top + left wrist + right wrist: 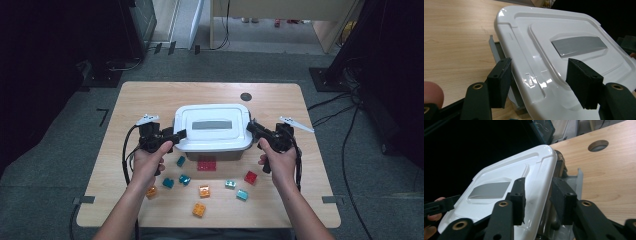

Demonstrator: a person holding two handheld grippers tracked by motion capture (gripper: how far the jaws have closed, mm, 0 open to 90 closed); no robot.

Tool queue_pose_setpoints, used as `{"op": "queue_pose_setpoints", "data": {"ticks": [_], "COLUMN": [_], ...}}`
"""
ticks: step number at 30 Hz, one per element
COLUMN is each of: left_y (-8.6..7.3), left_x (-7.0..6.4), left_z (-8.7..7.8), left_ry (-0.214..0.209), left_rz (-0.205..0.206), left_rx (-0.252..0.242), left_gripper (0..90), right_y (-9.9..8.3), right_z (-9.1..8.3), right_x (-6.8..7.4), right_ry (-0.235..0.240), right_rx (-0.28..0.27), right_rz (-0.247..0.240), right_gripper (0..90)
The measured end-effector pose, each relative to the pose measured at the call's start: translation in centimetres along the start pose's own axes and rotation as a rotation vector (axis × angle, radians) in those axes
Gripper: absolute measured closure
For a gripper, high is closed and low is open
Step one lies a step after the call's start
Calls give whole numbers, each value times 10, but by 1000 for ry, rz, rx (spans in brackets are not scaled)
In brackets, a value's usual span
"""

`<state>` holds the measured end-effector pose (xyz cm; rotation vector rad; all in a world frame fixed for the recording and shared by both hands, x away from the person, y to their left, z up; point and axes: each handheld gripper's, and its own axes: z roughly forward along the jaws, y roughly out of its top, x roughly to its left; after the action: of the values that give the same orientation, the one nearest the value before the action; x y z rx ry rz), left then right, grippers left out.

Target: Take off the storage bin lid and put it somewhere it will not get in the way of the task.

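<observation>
1. The left gripper point(539, 82) is sitting spread apart, its jaws straddling the left edge of the glossy white plastic lid point(554, 50), not yet clamping.
2. The right gripper point(536, 200) is likewise spread, bracketing the lid's right edge.
3. The lid is resting on a grey plastic storage box point(212, 150) at the middle of the wooden desk point(140, 100).
4. The lid is looking light, stiff and slippery; the raised rim is probably offering the surest hold.
5. Small coloured toy bricks point(200, 191) are lying nearer the person.

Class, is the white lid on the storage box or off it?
On. The white lid covers the grey box, with each open claw straddling a lid edge.
</observation>
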<state>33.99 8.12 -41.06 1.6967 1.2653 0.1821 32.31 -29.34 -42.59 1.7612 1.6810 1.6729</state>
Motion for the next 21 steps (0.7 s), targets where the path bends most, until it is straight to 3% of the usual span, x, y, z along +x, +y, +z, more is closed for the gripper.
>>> {"op": "queue_pose_setpoints", "data": {"ticks": [7,14,21], "left_y": [1,0,1], "left_x": [3,-2,0], "left_z": [-1,3,2], "left_ry": [-46,-52,-69], "left_rz": [-28,-19,-44], "left_rx": [11,22,18], "left_gripper": [358,335,335], "right_y": [0,-1,-2], "right_z": [1,2,3], "right_x": [-5,-4,-6], "right_ry": [21,10,13], "right_rx": [43,47,57], "right_rz": [43,42,59], "right_gripper": [611,600,616]}}
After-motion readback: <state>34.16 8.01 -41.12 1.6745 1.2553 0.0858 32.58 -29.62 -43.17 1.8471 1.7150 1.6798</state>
